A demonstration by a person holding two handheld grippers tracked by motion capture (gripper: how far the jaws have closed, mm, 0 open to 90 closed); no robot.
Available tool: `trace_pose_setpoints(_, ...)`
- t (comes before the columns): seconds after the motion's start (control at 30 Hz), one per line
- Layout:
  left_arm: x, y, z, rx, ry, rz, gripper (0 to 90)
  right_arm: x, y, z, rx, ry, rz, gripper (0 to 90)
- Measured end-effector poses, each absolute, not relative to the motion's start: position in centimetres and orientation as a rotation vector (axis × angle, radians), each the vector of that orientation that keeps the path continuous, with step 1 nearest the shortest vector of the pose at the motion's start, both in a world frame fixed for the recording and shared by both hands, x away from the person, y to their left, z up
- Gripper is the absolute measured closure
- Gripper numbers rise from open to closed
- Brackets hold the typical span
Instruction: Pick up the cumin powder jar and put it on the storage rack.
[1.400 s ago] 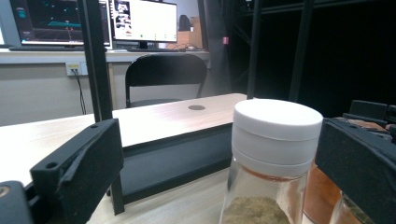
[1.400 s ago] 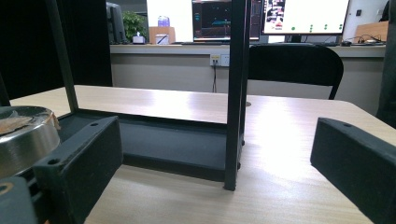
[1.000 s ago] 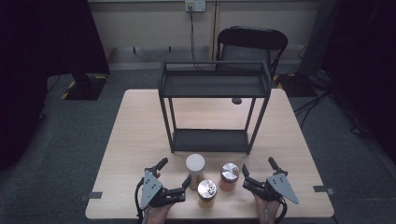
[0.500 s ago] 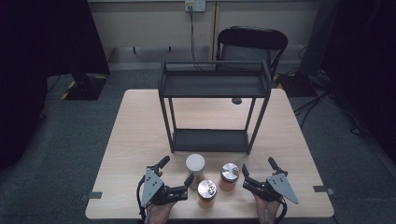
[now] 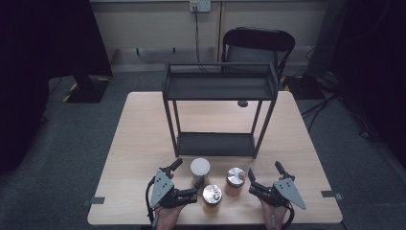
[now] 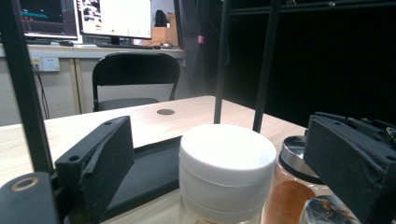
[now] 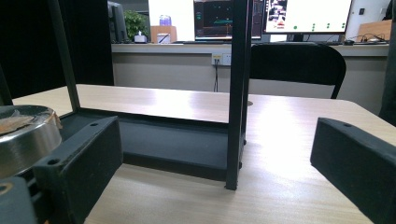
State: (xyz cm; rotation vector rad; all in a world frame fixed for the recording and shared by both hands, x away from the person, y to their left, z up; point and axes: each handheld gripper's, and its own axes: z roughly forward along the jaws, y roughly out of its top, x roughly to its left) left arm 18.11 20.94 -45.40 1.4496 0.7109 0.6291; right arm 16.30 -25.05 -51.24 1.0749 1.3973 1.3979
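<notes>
Pale wood desk [image 5: 139, 143], dark room around it; we note from the near edge outward.

Near edge: our left tongs [image 5: 184, 184] lie low on the desk, jaws spread, and they have just been closing. A white-lidded jar [image 5: 200, 169] stands between the jaws; the left gripper view shows a gap on both sides, so no grip yet. Our right tongs [image 5: 265, 179] rest at the near right, jaws wide apart with bare desk between them.

Three jars stand in a cluster between the two tongs: a steel-lidded jar [image 5: 211, 197] nearest us, just beside the left tongs' inner jaw; an orange jar [image 5: 235, 180] with a metal lid to its right; the white-lidded one just behind.

Mid desk: black two-tier rack [image 5: 219, 88], its lower shelf just beyond the jars.

Far: black chair [image 5: 258, 40] behind the desk, wall socket [image 5: 200, 5] above.
</notes>
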Motion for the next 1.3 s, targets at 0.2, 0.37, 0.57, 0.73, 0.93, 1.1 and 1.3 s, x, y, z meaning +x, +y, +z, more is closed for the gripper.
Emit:
trace_pose_setpoints(0.2, 18.7, 20.2, -45.1, 1.491, 0.704, 0.623, 9.9, 16.3, -25.1, -51.3, 1.074, 1.397, 1.398, 1.3)
trace_pose_setpoints(0.37, 19.4, 19.9, -45.0, 1.504, 0.701, 0.613, 12.7, 16.3, -25.1, -51.3, 1.074, 1.397, 1.399, 1.4)
trace_pose_setpoints(0.57, 19.8, 20.0, -45.1, 1.509, 0.734, 0.582, 15.7, 16.3, -25.1, -51.2, 1.074, 1.398, 1.399, 1.4)
trace_pose_setpoints(0.73, 20.4, 20.0, -45.1, 1.533, 0.739, 0.558, 17.6, 16.3, -25.1, -51.3, 1.074, 1.397, 1.400, 1.4)
trace_pose_setpoints(0.93, 20.9, 20.1, -45.3, 1.554, 0.741, 0.538, 22.4, 16.3, -25.1, -51.2, 1.075, 1.398, 1.400, 1.4)
trace_pose_setpoints(1.1, 21.1, 20.2, -45.6, 1.547, 0.735, 0.519, 24.6, 16.3, -25.1, -51.3, 1.075, 1.397, 1.401, 1.5)
trace_pose_setpoints(1.3, 21.3, 20.2, -45.6, 1.562, 0.734, 0.517, 27.8, 16.3, -25.1, -51.3, 1.075, 1.397, 1.401, 1.4)
